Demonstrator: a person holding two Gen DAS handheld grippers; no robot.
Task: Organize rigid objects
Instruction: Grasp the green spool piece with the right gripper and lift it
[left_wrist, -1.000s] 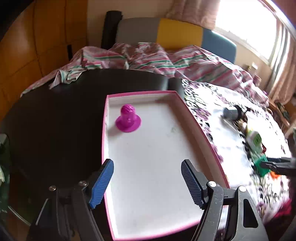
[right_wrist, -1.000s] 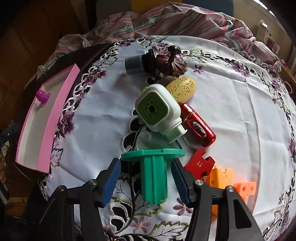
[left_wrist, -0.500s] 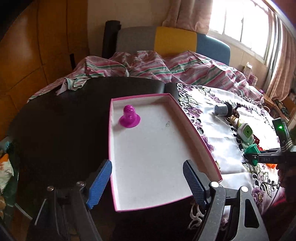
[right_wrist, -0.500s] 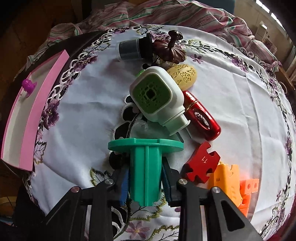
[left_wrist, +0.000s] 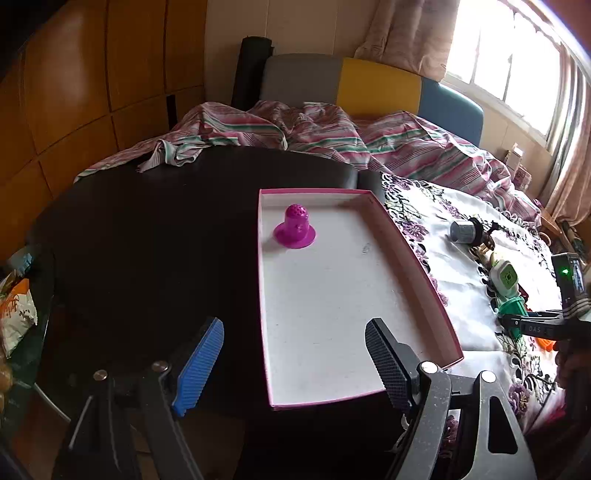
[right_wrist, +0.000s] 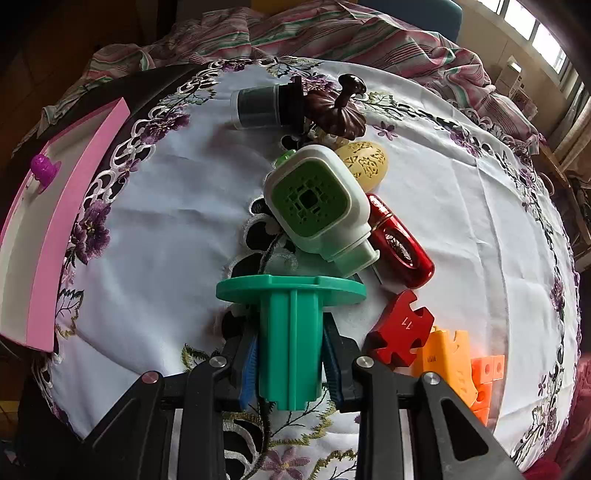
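My right gripper (right_wrist: 290, 363) is shut on a green plastic spool (right_wrist: 290, 332), its blue pads pressed against the ribbed stem below the round flange. Beyond it on the white embroidered tablecloth (right_wrist: 166, 229) lie a white and green bottle (right_wrist: 317, 203), a red oval case (right_wrist: 400, 245), a red puzzle piece (right_wrist: 400, 338), a cream oval (right_wrist: 364, 160), a grey cylinder (right_wrist: 258, 107), a brown knobbed lid (right_wrist: 338, 110) and orange blocks (right_wrist: 465, 365). My left gripper (left_wrist: 295, 363) stands open and empty above the near end of a pink-rimmed white tray (left_wrist: 421, 266), which holds a magenta bell-shaped piece (left_wrist: 294, 227).
The tray sits on a dark tabletop (left_wrist: 147, 240) beside the cloth. A striped blanket (left_wrist: 332, 136) covers a sofa behind the table. A snack bag (left_wrist: 14, 314) lies at the left edge. The right gripper with the spool (left_wrist: 511, 308) shows at the far right of the left wrist view.
The right jaws closed onto the green spool's stem. The left gripper drew back from the tray, so the tray and magenta piece look smaller and farther.
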